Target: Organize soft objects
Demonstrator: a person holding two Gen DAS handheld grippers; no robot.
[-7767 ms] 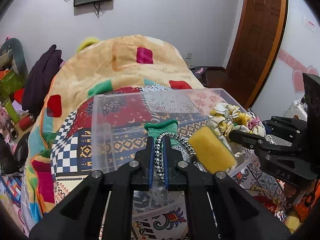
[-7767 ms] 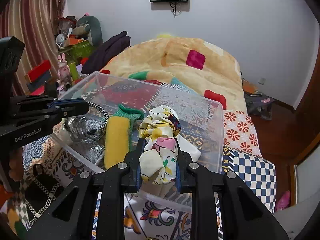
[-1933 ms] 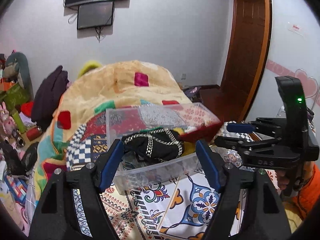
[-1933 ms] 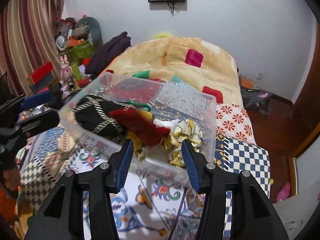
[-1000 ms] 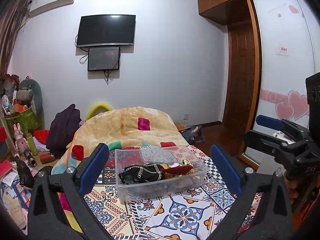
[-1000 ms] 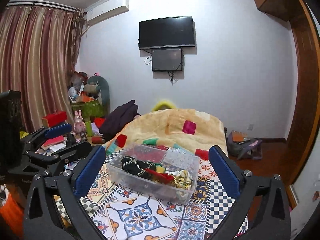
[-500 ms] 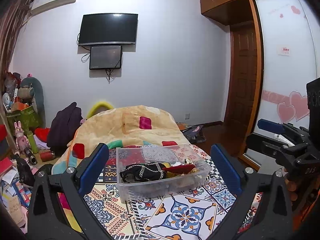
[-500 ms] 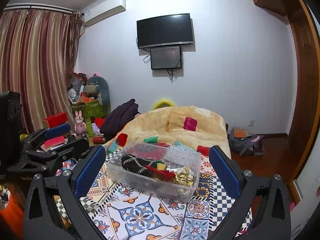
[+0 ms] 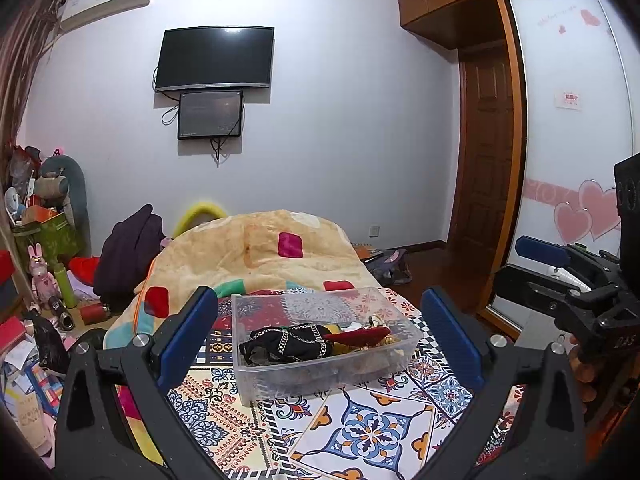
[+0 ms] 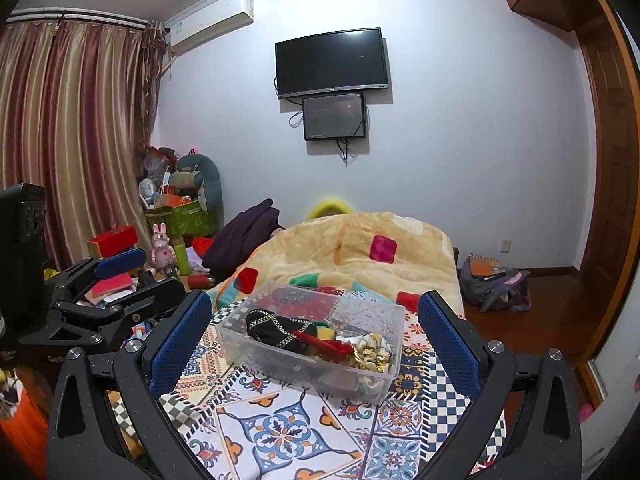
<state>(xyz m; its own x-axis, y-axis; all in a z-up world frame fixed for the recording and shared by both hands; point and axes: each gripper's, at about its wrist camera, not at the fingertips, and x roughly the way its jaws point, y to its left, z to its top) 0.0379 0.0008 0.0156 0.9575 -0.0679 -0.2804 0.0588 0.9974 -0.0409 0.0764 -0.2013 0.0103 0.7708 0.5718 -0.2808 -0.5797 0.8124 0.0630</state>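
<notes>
On the bed (image 9: 360,432), over a patterned cover, sits the clear bin (image 9: 320,364) that collects the soft items. Inside: black chain-trimmed fabric (image 9: 288,346) at the left end, a red piece (image 9: 356,336) lying across the middle, a floral scrunchie (image 10: 370,354) at the right end, a bit of yellow and green (image 10: 326,334) between them. Everything sits below or about at rim level, bunched along the bin's length, so nothing spills out.

Left hand-held gripper (image 9: 320,332): jaws spread wide, nothing between them, held back and well apart from the bin, which shows framed in the gap. Right hand-held gripper (image 10: 316,332): same, wide apart and empty, also well back. Each gripper shows at the edge of the other's view, flanking the bin from either side.

Judgement: no loose soft item shows on the cover near the bin, both grippers are clear of it, so the sorting looks finished or nearly so. The pulled-back pose reads as a rest or end pose rather than an approach.

Beyond the bin, an orange blanket (image 9: 260,256) is heaped on the bed; floor clutter (image 10: 172,240) at left is not part of the task, as far as I can tell.
</notes>
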